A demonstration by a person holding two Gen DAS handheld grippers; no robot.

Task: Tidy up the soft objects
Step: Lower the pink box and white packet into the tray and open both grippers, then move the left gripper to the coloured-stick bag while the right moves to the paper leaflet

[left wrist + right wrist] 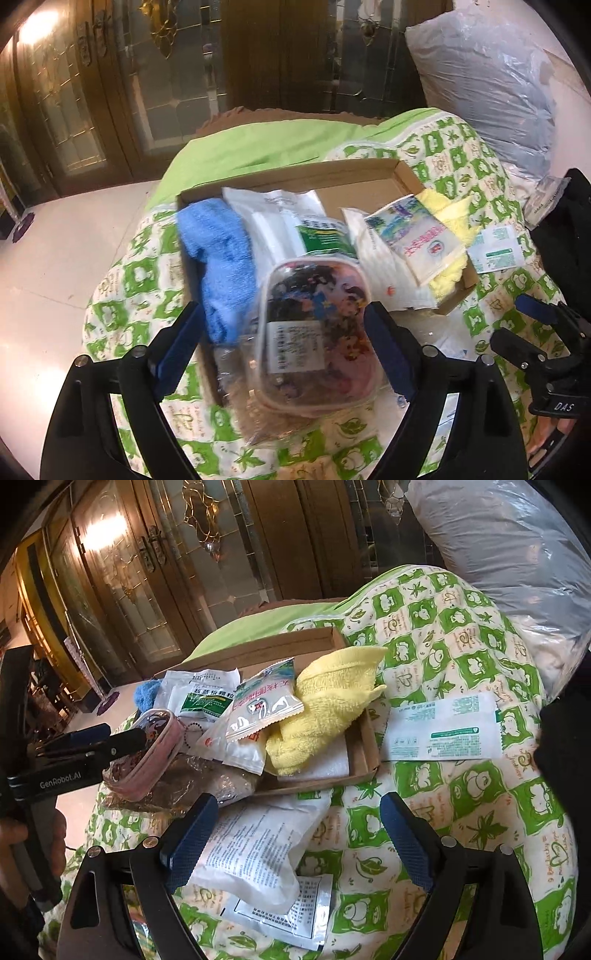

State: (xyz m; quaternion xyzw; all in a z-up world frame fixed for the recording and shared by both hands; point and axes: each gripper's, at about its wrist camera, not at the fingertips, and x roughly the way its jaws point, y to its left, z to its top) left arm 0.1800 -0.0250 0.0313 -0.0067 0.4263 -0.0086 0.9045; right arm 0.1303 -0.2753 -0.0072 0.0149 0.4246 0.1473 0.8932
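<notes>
Fluffy terry yellow towel (pixel 328 698) lies in a matt cardboard box (pixel 364 746) beside glossy plastic sachets (pixel 264 705).

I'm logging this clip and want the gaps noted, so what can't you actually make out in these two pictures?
- Pouch print: motion-blurred in the left wrist view.
- Whether the left gripper clamps the pouch: pads flank it, contact unclear; the right wrist view hides it.
- Box floor: covered by blue towel, yellow towel and packets.
- White packet text: too small, partly behind the right gripper.
</notes>
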